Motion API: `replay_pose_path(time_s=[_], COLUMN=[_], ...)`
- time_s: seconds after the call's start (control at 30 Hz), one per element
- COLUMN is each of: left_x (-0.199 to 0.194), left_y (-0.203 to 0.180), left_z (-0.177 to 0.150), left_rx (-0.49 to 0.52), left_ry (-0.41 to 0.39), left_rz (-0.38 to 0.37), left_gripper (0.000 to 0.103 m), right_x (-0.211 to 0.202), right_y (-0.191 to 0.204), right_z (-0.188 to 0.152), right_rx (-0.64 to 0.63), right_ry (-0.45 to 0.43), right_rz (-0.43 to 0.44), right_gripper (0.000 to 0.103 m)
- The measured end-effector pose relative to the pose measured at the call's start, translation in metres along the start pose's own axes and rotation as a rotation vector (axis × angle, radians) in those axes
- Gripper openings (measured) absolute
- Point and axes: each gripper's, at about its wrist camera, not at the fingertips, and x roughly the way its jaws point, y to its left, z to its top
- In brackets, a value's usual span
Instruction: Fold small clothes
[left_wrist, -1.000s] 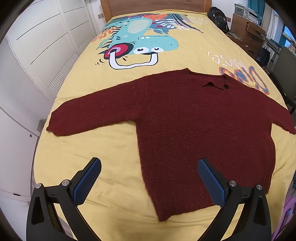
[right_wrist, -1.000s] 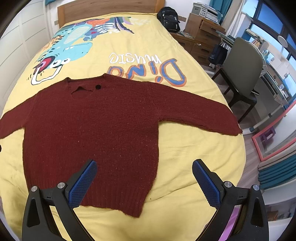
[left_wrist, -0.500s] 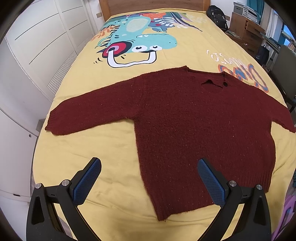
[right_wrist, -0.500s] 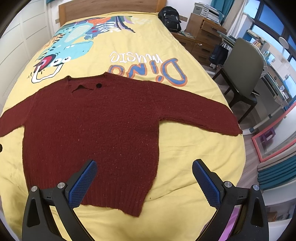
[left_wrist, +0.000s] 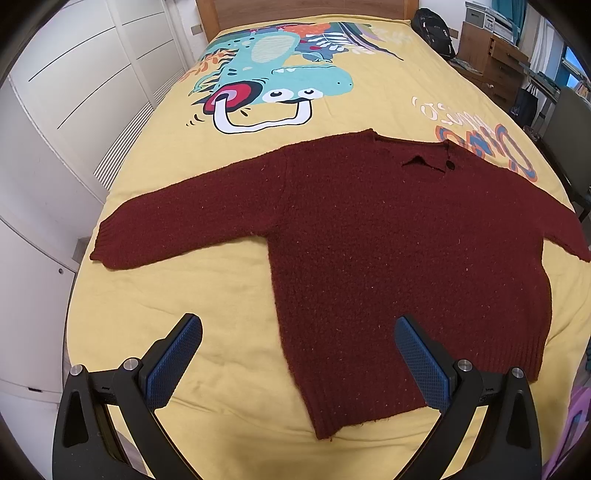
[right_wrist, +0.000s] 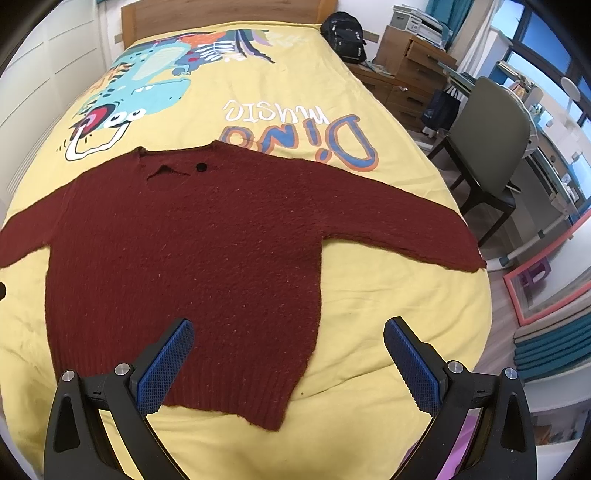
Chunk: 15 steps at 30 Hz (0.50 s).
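The dark red knitted sweater (left_wrist: 388, 240) lies flat, soft and floppy; both the left gripper (left_wrist: 297, 360) and right gripper (right_wrist: 288, 356) hover spread wide and empty, best pinching the near hem corners.

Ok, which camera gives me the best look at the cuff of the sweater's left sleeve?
The left wrist view. There the whole left sleeve lies flat on the bedspread, with its cuff fully in frame. In the right wrist view that sleeve runs off the left edge, so the cuff is cut off.
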Motion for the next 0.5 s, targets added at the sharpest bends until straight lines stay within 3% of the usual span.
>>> replay_pose_path(time_s=[0.33,0.5], left_x=[0.000,0.006], left_y=[-0.006,-0.012], left_z=[0.005,0.020], left_rx=[0.013,0.030], left_ry=[-0.008,-0.019], left_rz=[-0.001,-0.020], left_gripper=[0.102,0.102], right_x=[0.003,0.008], right_y=[-0.005,-0.024], right_z=[0.006,0.017], right_rx=[0.005,0.028], right_ry=[-0.007,-0.053], right_rz=[0.000,0.010], right_gripper=[0.102,0.102])
